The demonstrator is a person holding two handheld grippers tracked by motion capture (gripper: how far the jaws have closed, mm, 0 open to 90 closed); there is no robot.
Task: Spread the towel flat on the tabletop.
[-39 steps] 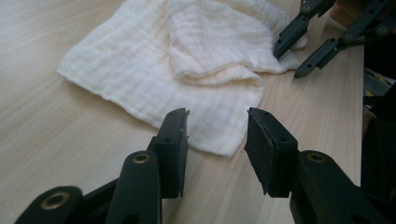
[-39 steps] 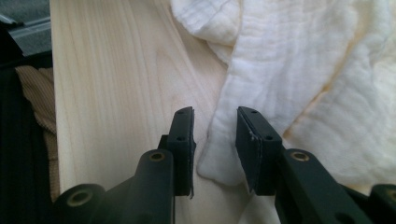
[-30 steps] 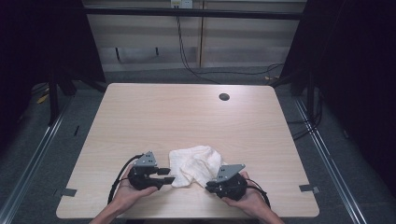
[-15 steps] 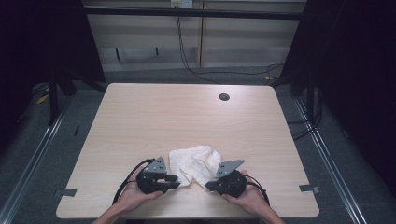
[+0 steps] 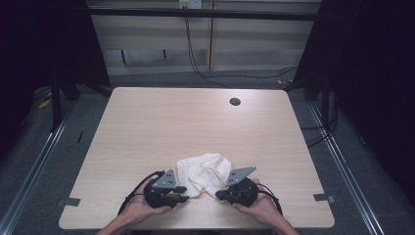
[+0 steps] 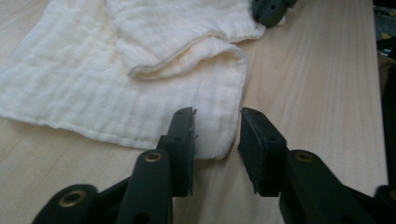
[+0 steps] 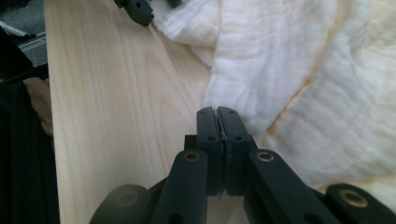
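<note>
A crumpled white cloth (image 5: 203,171) lies near the table's front edge. My left gripper (image 5: 182,194) sits at its front left. In the left gripper view the gripper (image 6: 217,116) is open, and its jaws stand on either side of a cloth corner (image 6: 219,140) that lies flat on the wood. My right gripper (image 5: 219,194) is at the cloth's front right. Seen in the right gripper view, it (image 7: 217,113) is shut, with a thin edge of the cloth (image 7: 299,84) pinched between its pads.
The light wooden table (image 5: 147,127) has a dark round cable hole (image 5: 235,102) at the back right. Cables trail from both grippers toward the front edge. The person's hands (image 5: 264,208) come in from the bottom. Dark floor and metal rails surround the table.
My left gripper has moved right, up to the cloth, and its open jaws now straddle the corner. The right gripper and the cloth have stayed put.
</note>
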